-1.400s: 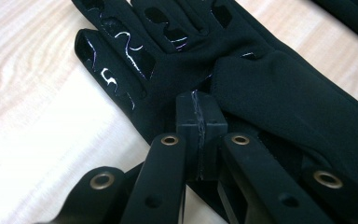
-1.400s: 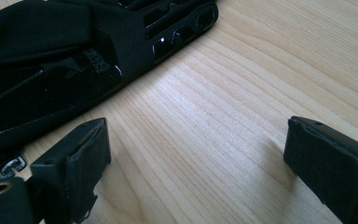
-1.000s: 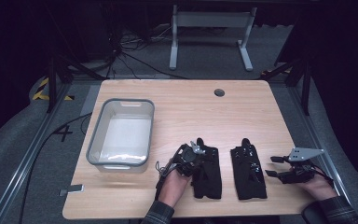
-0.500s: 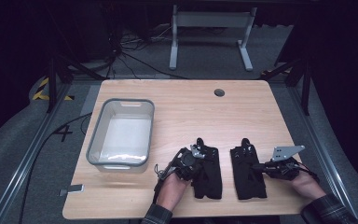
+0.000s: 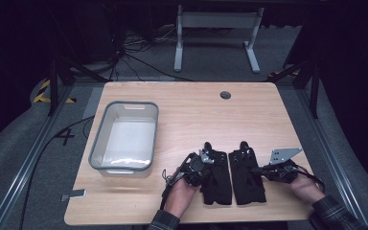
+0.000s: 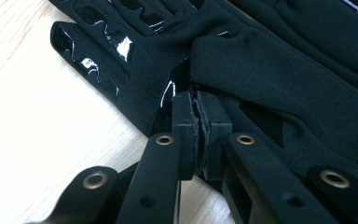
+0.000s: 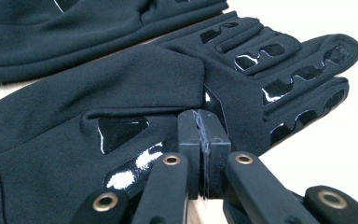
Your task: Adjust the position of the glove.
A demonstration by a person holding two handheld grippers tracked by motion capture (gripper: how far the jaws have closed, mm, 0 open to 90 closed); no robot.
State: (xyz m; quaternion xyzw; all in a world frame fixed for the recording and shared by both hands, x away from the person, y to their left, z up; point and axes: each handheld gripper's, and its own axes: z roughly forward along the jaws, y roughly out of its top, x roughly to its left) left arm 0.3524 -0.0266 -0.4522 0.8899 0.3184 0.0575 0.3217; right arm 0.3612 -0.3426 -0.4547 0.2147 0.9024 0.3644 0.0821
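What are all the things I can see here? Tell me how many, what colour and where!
gloves: 2, black with shiny patches, flat side by side at the near edge of the table, left one, right one
bin: 1, clear with a grey rim, on the left of the table
table: 1, light wood, in the middle
hole cap: 1, dark, near the far edge of the table
stand: 1, grey metal, on the floor behind the table
left gripper: 1, black, fingers shut at the left glove's edge
right gripper: 1, black, fingers shut at the right glove's edge
hands: 2, at the bottom
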